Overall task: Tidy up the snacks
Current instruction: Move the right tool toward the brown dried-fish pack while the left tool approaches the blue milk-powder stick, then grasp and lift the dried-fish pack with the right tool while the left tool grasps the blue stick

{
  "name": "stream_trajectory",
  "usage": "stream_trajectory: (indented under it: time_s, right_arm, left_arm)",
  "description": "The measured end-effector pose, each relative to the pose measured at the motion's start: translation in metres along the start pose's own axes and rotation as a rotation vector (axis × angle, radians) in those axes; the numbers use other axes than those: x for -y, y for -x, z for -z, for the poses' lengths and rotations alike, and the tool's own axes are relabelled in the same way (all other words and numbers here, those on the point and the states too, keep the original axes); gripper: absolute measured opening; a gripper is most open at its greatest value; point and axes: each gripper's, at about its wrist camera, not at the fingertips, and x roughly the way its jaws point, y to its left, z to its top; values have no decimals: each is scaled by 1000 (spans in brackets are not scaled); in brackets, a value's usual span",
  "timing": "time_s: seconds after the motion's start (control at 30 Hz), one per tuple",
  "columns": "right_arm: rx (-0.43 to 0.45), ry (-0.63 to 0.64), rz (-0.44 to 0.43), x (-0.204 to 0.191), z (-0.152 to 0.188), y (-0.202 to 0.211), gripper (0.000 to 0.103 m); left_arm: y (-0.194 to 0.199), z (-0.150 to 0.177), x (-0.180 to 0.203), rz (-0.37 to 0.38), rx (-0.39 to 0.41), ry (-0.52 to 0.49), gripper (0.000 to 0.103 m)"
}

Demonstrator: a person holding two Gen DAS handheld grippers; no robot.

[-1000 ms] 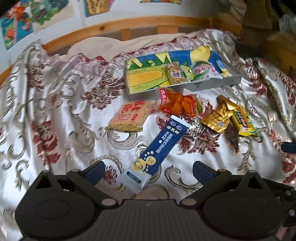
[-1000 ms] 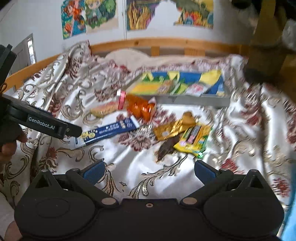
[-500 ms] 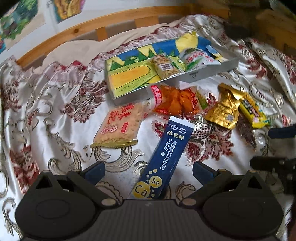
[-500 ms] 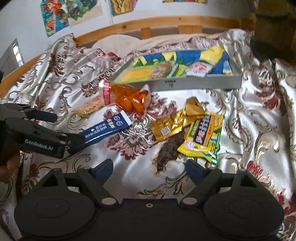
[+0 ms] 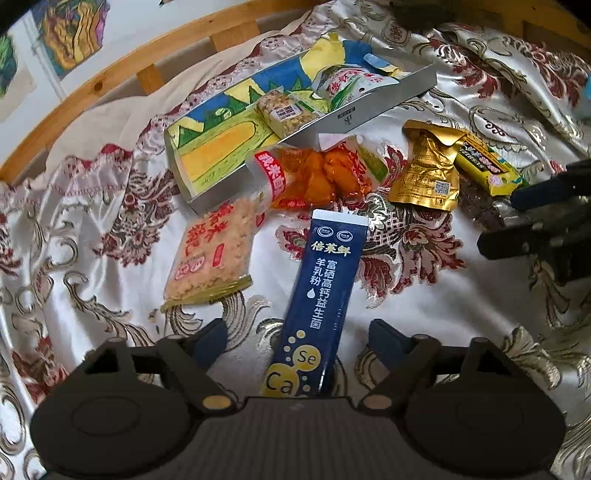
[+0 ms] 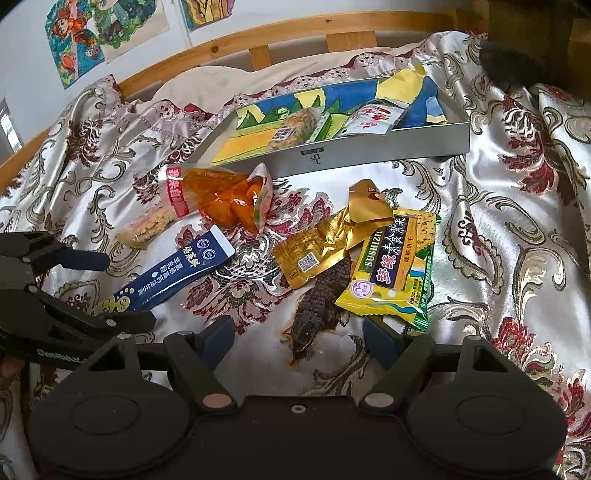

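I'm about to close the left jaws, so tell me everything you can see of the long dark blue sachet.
The dark blue sachet is a long, flat, glossy stick pack with white Chinese text, yellow "Se" and "Ca" circles and a white sealed far end. It lies flat on the satin bedspread, its near end between the open jaws of the left gripper, apparently untouched. Its far end stops just short of the orange snack bag.

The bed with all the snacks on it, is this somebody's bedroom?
Probably a bedroom, maybe a child's. A shiny flowered bedspread covers what looks like a bed with a wooden frame, and colourful cartoon drawings are stuck on the wall behind.
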Motion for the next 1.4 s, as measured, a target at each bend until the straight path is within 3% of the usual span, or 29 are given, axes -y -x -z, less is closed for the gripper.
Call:
stream_trajectory:
  time_s: [0.03,0.1,0.2,0.4,0.57,0.73,0.97,1.07,1.13,1.23,1.3,1.33,1.4]
  right_arm:
    - [0,-3,-2,0,0,0,76]
    - [-4,-6,-1,1,0,0,73]
    - [-13,7,10,-1,-1,-3,67]
    - [-30,44,45,-7,-2,-8,61]
    - [-39,53,47,-7,0,-4,57]
    - [-50,37,24,-6,4,11,53]
    - [-23,38,28,-11,7,13,63]
    - [-22,29,47,-11,1,1,67]
    - [-24,7,50,-8,-1,-3,67]
    - [-21,-11,42,-4,-2,-6,65]
    - [-33,-31,45,0,-2,-10,56]
    - [-34,-36,37,0,-2,-9,54]
    - [-34,-22,42,-3,-1,-7,53]
  left_arm:
    - [-1,0,0,6,-9,-1,78]
    - [-3,-2,-1,22,-32,4,60]
    - [-7,-3,-1,41,-61,17,45]
    - [-7,-6,0,68,-92,63,42]
    - [-8,-12,1,113,-183,125,42]
    - [-4,-10,3,152,-209,157,41]
    - [-10,-9,0,121,-205,159,60]
    - [-14,-9,1,72,-205,146,76]
    - [-16,-8,3,56,-201,135,77]
    - [-18,-10,1,65,-203,160,70]
    - [-16,-11,1,75,-202,171,48]
    - [-15,-11,2,77,-202,168,42]
    - [-13,-12,4,70,-201,161,40]
